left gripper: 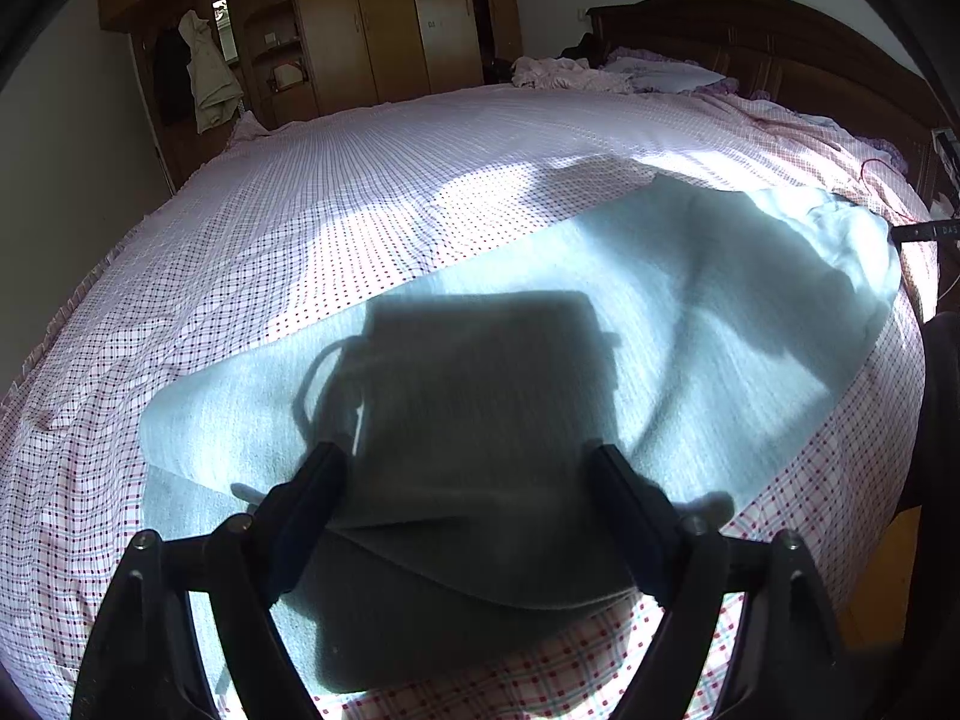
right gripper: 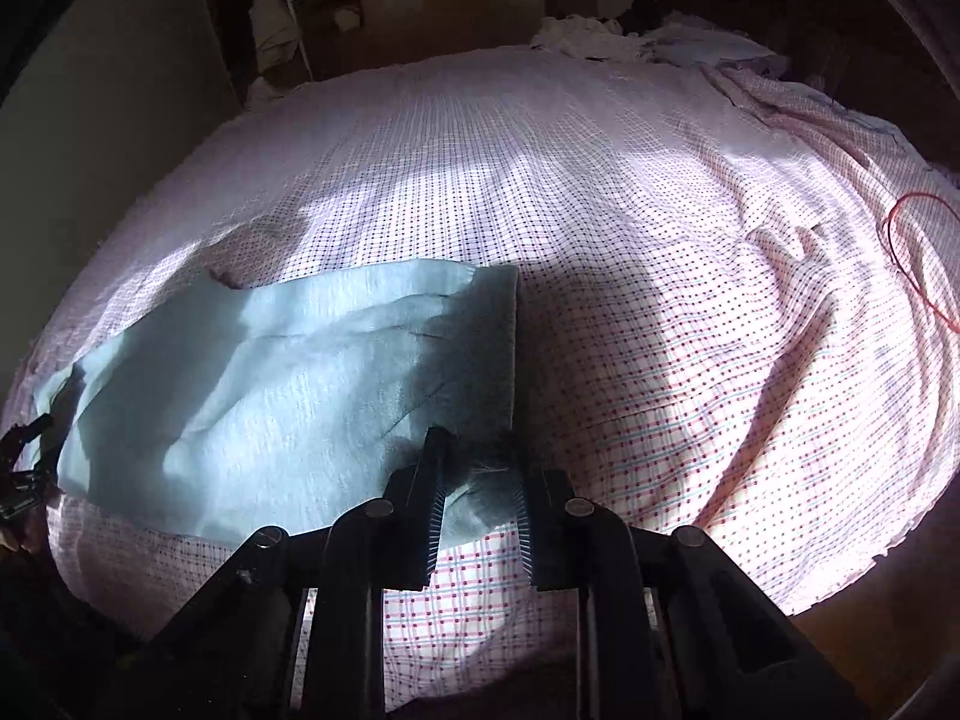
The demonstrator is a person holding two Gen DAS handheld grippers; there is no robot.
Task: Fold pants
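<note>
- The pants [left gripper: 600,312], pale blue, lie flat across the near part of the bed [left gripper: 360,180], running from the near left up toward the far right in the left wrist view.
- The left tool [left gripper: 465,456] hangs over the near end of the pants with its 2 fingers [left gripper: 306,504] spread wide; cloth shows between them but neither pad presses on it.
- That tool's dark shadow falls on the cloth just ahead of it.
- The right tool [right gripper: 477,450] is at the other end of the pants, at the near corner of the hem [right gripper: 510,348].
- Its 2 fingers [right gripper: 429,504] stand close together, and a fold of blue cloth is pinched between the tips, lifted a little off the bed.
- The hem's straight edge runs away from the right tool toward the middle of the bed.
- In the left wrist view the near edge of the pants lies close to the bed's near edge.
- Beyond the pants the checked sheet is bare and wide up to the crumpled bedding [left gripper: 570,72] near the headboard [left gripper: 780,42].
- A thin red cord [right gripper: 912,252] lies on the sheet well to the right of the right tool.
</note>
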